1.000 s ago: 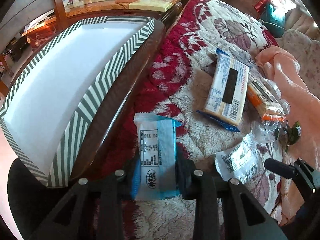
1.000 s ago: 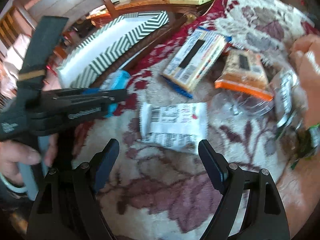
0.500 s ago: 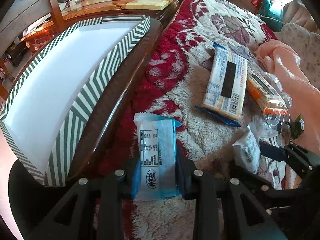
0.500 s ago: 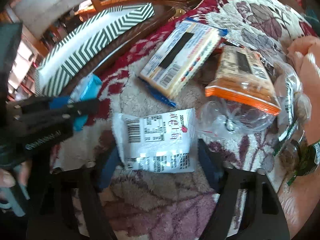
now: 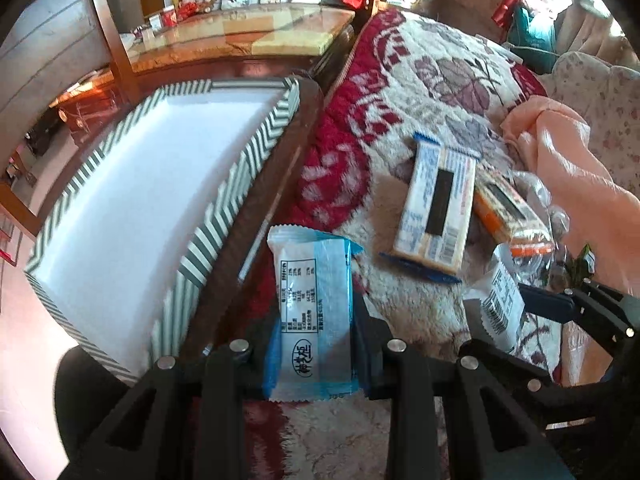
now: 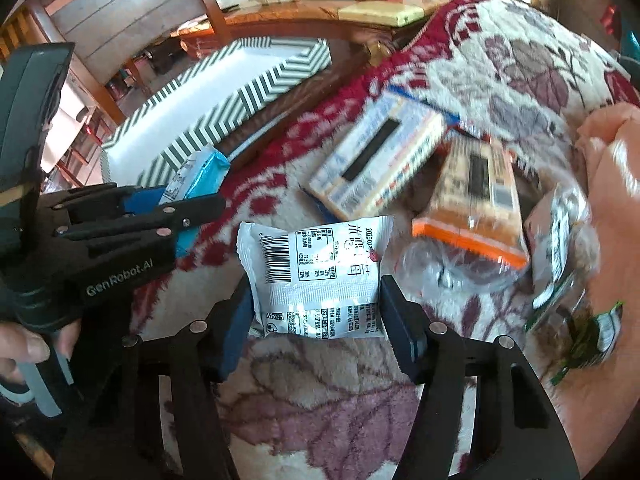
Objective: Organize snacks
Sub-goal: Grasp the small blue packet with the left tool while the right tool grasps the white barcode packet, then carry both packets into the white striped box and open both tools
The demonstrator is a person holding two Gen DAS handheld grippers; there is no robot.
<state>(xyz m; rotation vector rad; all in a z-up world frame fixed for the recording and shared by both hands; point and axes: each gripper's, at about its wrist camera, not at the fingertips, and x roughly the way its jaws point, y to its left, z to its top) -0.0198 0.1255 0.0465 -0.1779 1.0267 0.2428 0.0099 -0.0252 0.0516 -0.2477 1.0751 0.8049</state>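
My left gripper (image 5: 316, 354) is shut on a blue and white snack packet (image 5: 314, 308), held above the rug beside the striped box (image 5: 240, 168). The packet also shows in the right wrist view (image 6: 196, 176), in the left gripper (image 6: 188, 216). My right gripper (image 6: 316, 312) is shut on a white snack packet (image 6: 320, 276), lifted a little off the rug; it also shows in the left wrist view (image 5: 502, 304). A long cracker pack (image 5: 438, 208) and an orange pack (image 5: 508, 212) lie on the rug.
The green-striped white box (image 6: 240, 88) sits on a dark wooden ledge (image 5: 256, 216) left of the floral rug (image 5: 440, 80). A clear bag (image 6: 460, 268) and green wrappers (image 6: 580, 332) lie at the right by peach cloth (image 5: 580, 184). A wooden table (image 5: 248, 36) stands behind.
My right gripper moved forward over the white packet, closed on it and raised it. My left gripper kept the blue packet and rose, tilting up a little.
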